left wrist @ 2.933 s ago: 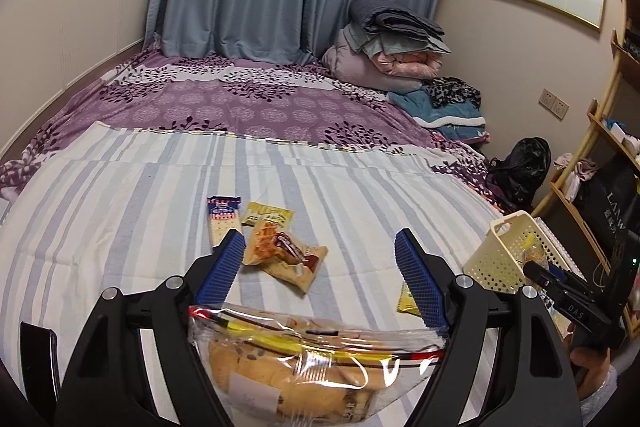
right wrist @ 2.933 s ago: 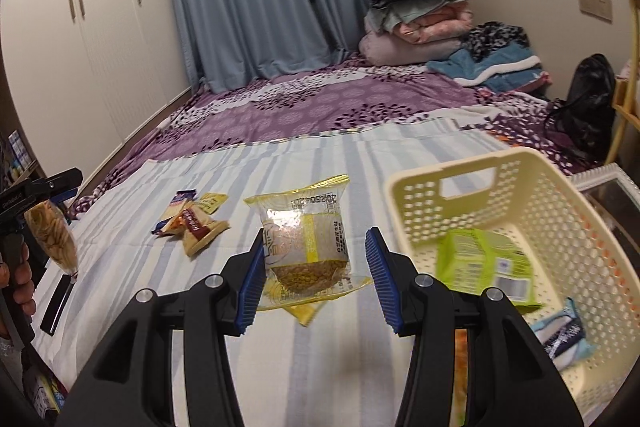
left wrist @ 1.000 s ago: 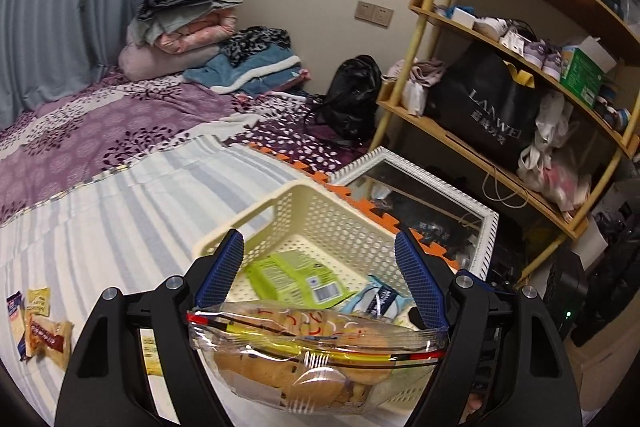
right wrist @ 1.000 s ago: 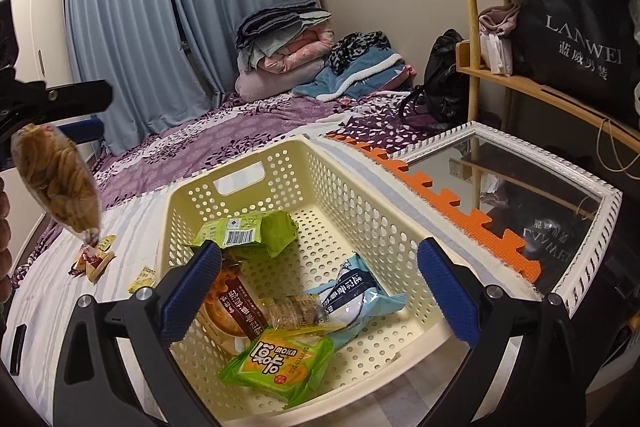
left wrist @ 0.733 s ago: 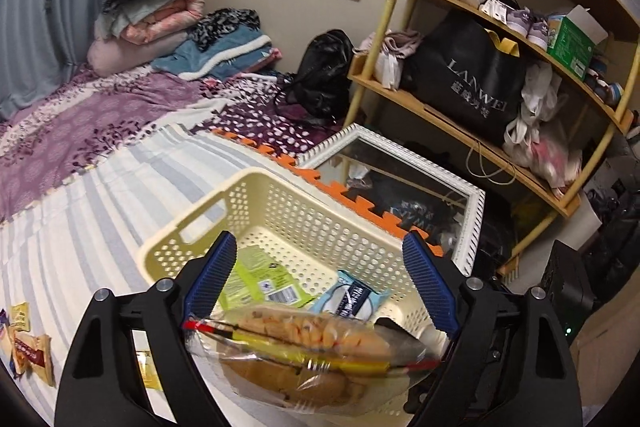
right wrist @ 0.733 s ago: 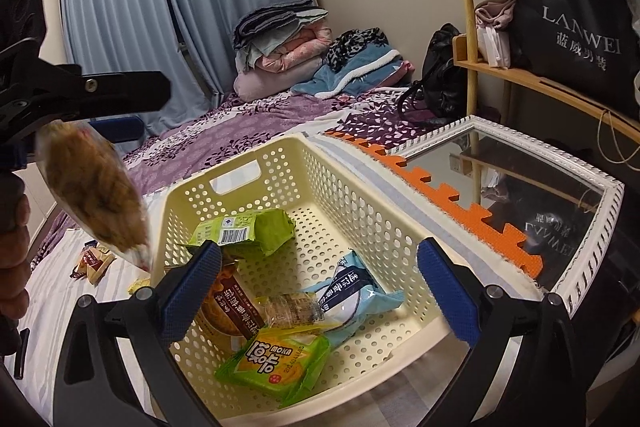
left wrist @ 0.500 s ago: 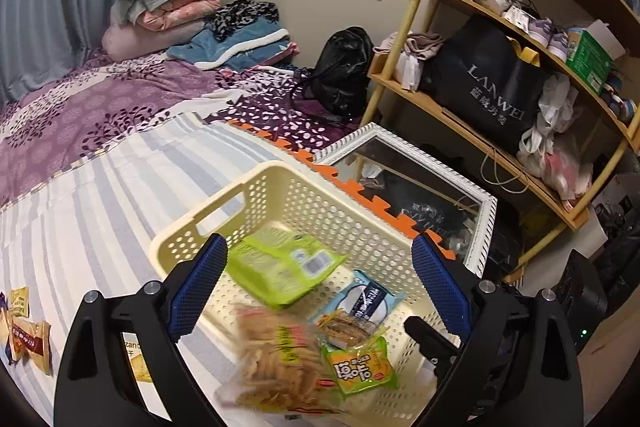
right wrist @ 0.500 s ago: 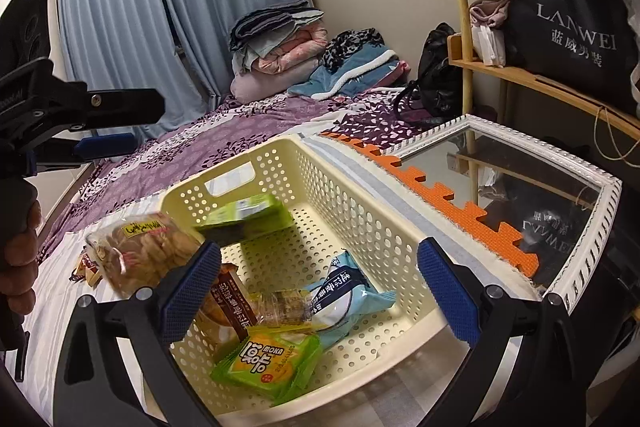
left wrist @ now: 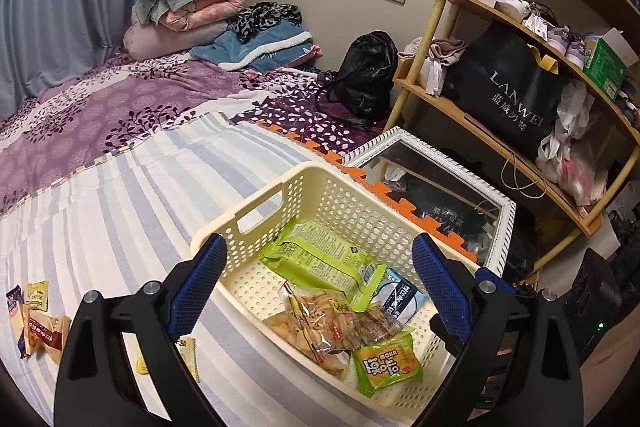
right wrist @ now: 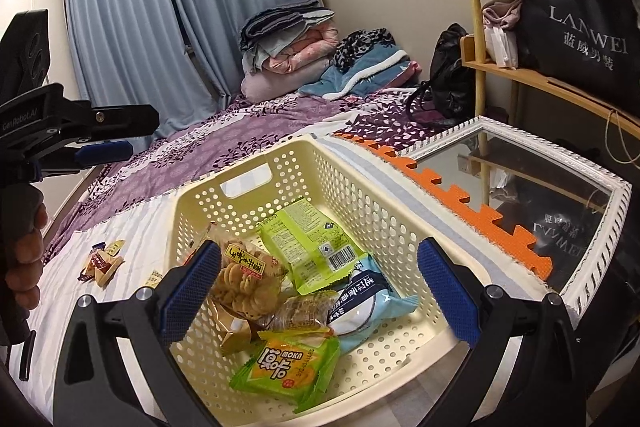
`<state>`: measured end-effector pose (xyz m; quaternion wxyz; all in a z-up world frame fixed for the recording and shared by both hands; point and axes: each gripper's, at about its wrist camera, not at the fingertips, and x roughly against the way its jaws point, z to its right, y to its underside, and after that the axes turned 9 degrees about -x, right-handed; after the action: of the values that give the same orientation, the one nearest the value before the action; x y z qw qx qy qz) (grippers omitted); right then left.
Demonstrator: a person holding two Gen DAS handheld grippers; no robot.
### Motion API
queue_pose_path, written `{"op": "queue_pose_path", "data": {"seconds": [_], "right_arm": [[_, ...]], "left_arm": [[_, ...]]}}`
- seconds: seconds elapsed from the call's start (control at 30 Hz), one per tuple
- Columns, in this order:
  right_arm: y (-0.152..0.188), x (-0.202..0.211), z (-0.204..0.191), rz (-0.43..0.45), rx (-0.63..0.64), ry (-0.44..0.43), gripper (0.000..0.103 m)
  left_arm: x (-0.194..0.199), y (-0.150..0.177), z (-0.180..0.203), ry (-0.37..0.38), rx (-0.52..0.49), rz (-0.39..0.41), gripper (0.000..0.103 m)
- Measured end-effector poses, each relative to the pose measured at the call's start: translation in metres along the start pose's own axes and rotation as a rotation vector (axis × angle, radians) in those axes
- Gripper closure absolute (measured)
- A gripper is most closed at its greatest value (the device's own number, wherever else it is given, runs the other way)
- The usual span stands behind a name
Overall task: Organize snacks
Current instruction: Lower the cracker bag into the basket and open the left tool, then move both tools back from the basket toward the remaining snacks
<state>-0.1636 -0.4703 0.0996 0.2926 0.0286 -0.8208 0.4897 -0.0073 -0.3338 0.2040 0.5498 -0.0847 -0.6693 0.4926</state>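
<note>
Now that the clear bag of biscuits has dropped out of the left gripper, it lies inside the cream basket, leaning against the near-left wall over the other packets; half a second ago it was falling, and a second ago it was pinched between the blue pads, so the release is done and one more snack is stowed. The left gripper's jaws stand wide apart and hold nothing; the right gripper hangs over the basket with its jaws equally spread and empty. In the basket with the biscuits sit a light-green packet toward the far side, a blue-and-white pouch to the right, and a green-and-orange MOKA packet nearest the cameras. The task looks only partly finished: a cluster of small wrapped snacks lies on the striped bedsheet well to the left of the basket, and a small yellow packet rests just beside the basket's left wall, partly hidden behind the left finger; these would likely be fetched next. Nothing blocks that path across the sheet; to the right, a white-framed mirror lies flat beside the basket, past an orange foam edge, and the wooden shelf stands beyond.
</note>
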Motion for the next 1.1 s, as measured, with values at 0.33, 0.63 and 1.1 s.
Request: {"op": "queue_pose_path", "data": {"seconds": [0.33,0.63,1.1], "right_arm": [[0.003,0.003,-0.012,-0.012,0.023,-0.016,0.005],[0.002,0.008,-0.028,-0.003,0.049,-0.04,0.005],[0.013,0.017,-0.081,-0.006,0.141,-0.148,0.005]], "left_arm": [[0.013,0.01,-0.019,-0.048,0.04,-0.003,0.003],[0.033,0.022,-0.045,-0.098,0.086,0.012,0.003],[0.065,0.048,-0.08,-0.152,0.149,0.032,0.003]]}}
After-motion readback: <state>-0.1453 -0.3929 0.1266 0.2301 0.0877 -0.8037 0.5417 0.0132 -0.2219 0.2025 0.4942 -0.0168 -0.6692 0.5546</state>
